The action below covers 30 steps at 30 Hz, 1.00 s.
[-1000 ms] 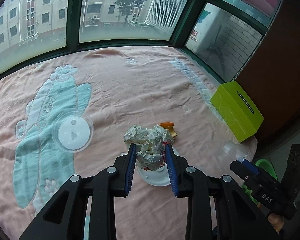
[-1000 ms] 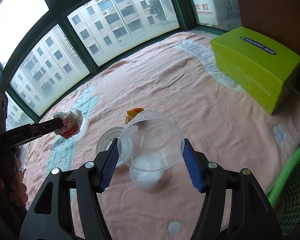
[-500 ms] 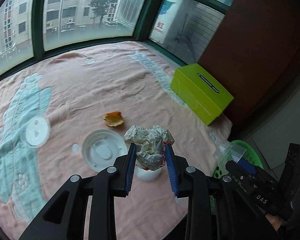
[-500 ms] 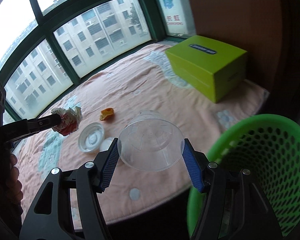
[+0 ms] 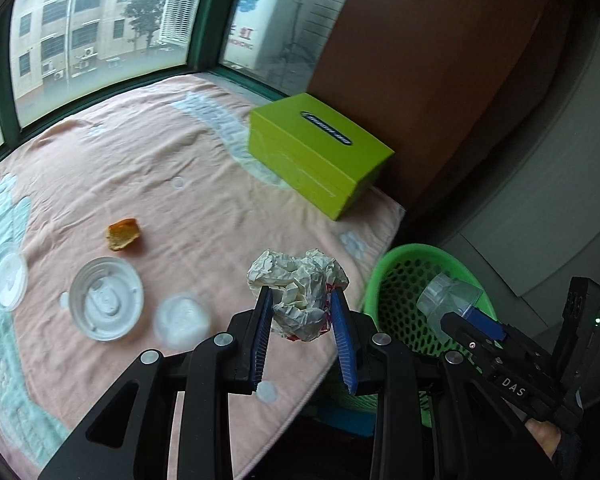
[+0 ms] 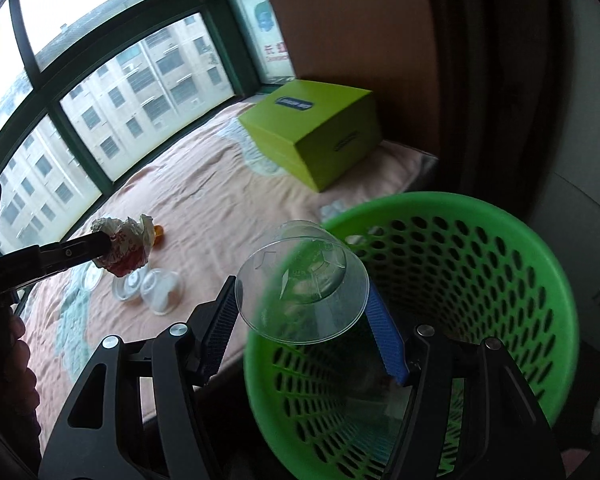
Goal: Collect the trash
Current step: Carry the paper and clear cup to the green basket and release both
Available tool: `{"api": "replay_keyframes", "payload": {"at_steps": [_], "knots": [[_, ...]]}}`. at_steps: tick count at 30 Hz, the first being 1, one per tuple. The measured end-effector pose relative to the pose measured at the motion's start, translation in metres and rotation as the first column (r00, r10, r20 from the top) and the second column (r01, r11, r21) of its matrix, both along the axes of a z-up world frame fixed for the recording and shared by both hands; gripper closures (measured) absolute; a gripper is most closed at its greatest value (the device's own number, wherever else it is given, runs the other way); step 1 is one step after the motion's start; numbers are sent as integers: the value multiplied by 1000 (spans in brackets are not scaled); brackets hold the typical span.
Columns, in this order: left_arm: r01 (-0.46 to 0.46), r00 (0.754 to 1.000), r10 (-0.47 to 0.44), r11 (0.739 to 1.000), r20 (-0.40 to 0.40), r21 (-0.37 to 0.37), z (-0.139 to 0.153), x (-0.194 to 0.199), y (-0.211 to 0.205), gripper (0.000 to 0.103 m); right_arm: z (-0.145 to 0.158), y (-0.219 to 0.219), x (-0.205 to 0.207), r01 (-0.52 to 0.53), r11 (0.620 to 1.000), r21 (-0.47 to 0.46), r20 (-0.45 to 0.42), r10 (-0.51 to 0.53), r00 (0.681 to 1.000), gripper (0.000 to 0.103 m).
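Holding a crumpled paper ball (image 5: 298, 294) between the blue pads of my left gripper (image 5: 303, 334), I keep these fingers narrow and pressed on its two sides. The paper is off-white with some red print on the lower part; the print is too creased to read. It hangs over the edge of the surface with the pink blanket (image 5: 204, 184), close to the green basket (image 6: 500, 240).

My right gripper (image 6: 304, 320) has its fingers about half apart, and they clamp a clear plastic cup (image 6: 304, 292) at its wide rim. The cup lies on its side over the mouth of the basket and looks empty. The basket stands below the blanket's edge; through the holes I think it is mostly empty, but the bottom is dark and I cannot be sure.

On the body of the right gripper I can read "DAS" in white letters. The lime-green box (image 5: 320, 152) at the far corner of the blanket carries a dark oval label on top; its writing is too small for me.

On the blanket lie a white round lid (image 5: 106, 298), a blurred clear cup (image 5: 182, 320) beside it, another clear lid (image 5: 6, 280) at the left edge, and an orange peel (image 5: 123, 233). Through the window a sign with red characters is visible.
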<state>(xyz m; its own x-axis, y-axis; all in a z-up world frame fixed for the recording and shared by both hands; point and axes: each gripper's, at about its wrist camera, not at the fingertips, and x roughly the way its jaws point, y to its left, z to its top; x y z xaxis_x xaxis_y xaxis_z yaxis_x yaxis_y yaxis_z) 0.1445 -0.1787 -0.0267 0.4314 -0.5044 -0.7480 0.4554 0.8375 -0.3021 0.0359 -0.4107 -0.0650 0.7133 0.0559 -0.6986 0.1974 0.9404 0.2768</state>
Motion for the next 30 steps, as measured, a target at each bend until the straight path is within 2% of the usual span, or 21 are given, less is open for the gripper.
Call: {"api": "replay_keyframes", "payload": {"at_steps": [14,28,30], "knots": [[128,992,-128,992,0,15,2,-21,-63,74,-17,-59,-44,168,986,23,-43,-167,985,38],[241,970,-240,969,-33,49,-12,-38,-114,73,-14,-79,-66,217,975,46,-26,-216,976,35],[253,967,-252,965,-36,61,-15,-41,-120,71,-14,-81,-68,221,974,52,-22,-220,975,32]]}}
